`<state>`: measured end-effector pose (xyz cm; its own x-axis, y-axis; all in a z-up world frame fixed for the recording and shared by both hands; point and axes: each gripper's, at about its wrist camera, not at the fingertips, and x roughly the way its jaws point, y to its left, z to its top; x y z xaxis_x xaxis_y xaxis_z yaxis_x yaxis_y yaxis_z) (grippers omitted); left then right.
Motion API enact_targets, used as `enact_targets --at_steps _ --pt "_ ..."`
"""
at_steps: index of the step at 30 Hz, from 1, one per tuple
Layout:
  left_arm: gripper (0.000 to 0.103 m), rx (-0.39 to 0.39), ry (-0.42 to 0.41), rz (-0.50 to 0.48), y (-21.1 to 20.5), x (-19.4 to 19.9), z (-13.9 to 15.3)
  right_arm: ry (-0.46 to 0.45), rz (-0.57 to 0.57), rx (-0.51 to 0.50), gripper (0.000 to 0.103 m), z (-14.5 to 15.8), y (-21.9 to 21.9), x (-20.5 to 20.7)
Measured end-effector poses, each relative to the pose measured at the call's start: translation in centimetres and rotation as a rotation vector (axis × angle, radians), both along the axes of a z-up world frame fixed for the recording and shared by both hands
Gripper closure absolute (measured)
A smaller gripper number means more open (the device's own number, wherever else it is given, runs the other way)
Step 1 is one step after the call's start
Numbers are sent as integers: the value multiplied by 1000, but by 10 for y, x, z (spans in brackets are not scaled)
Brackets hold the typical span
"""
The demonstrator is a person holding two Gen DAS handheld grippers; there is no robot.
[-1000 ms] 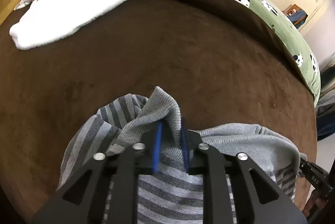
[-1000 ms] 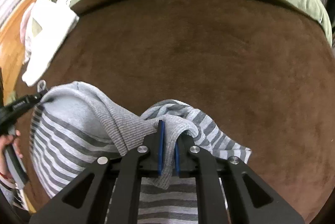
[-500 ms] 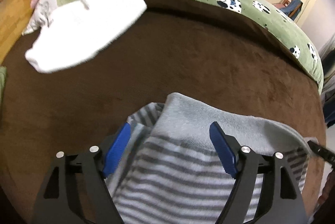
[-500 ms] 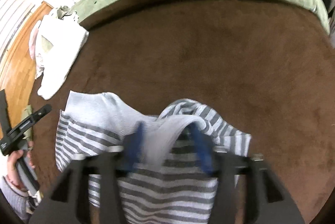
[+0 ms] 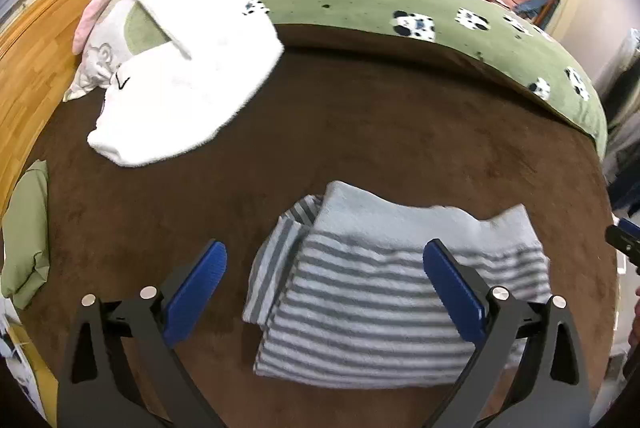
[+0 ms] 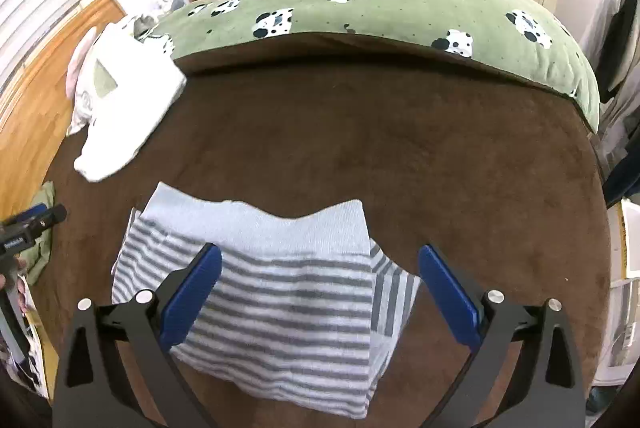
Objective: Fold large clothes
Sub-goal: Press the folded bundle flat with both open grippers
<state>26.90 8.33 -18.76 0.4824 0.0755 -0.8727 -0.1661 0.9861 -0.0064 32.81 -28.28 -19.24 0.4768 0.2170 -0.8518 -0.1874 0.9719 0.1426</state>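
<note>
On the brown blanket point(image 5: 360, 132), the striped sweater point(image 5: 380, 292) is now released, folded flat; left gripper point(image 5: 324, 292) and right gripper point(image 6: 320, 292) are spread wide, so this fold seems finished.

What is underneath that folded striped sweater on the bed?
The striped sweater lies flat on a brown blanket, which shows all around it. More striped cloth, folded under, peeks out at one side. Whether anything else lies beneath is hidden by the cloth.

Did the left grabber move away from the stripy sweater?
Yes. The left gripper let go, its jaws now wide open, and pulled back: the striped sweater lies flat on the brown blanket, and the white towel looks farther off.
</note>
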Motion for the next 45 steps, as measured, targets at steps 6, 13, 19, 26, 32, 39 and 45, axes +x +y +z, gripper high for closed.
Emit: enact_targets --at_steps 6,13,19,26,32,39,45 --pt "7 -44 1 -78 -16 -13 8 -31 -36 -45 6 5 1 -29" --pt "7 -106 46 -194 -38 -8 -42 19 -89 -78 36 -32 14 -46" --pt "7 -55 74 -270 -42 5 -103 35 -182 -86 60 -93 26 -50" --pt "6 -97 155 -257 -12 15 -179 125 -231 -123 64 -168 29 -39" --pt "6 -156 133 -240 0 11 -200 164 -211 -123 58 -190 25 -23" --pt "5 -159 132 -238 -1 20 -210 188 -172 -128 51 -200 23 -4" --pt "5 -141 137 -251 -2 29 -212 195 -175 -129 49 -203 23 1"
